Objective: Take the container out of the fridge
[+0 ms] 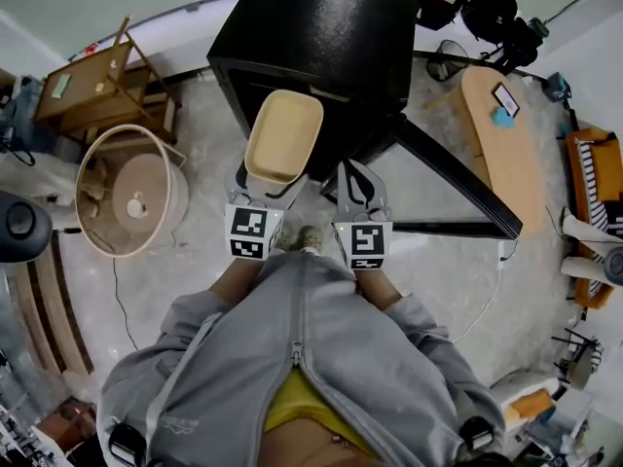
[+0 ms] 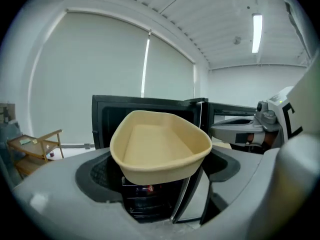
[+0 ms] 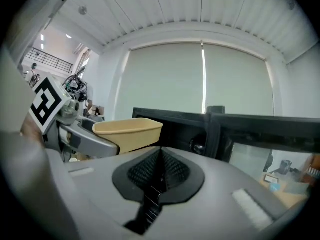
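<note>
Head view: the left tongs (image 1: 267,189) pinch the near end of the tan container (image 1: 282,136), carrying it level just in front of the open black fridge (image 1: 321,27) (apparently already clear of it).

Left gripper view: the jaws stand wide, clamped on its base, pointing nearly level.

Right gripper view: the right tongs (image 3: 159,170) are pressed together, empty, alongside.

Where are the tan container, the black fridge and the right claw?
tan container (image 2: 156,144): left gripper view, inner floor.
black fridge (image 1: 321,27): head view, top panel.
right claw (image 3: 160,158): right gripper view, between its closed tips.
</note>
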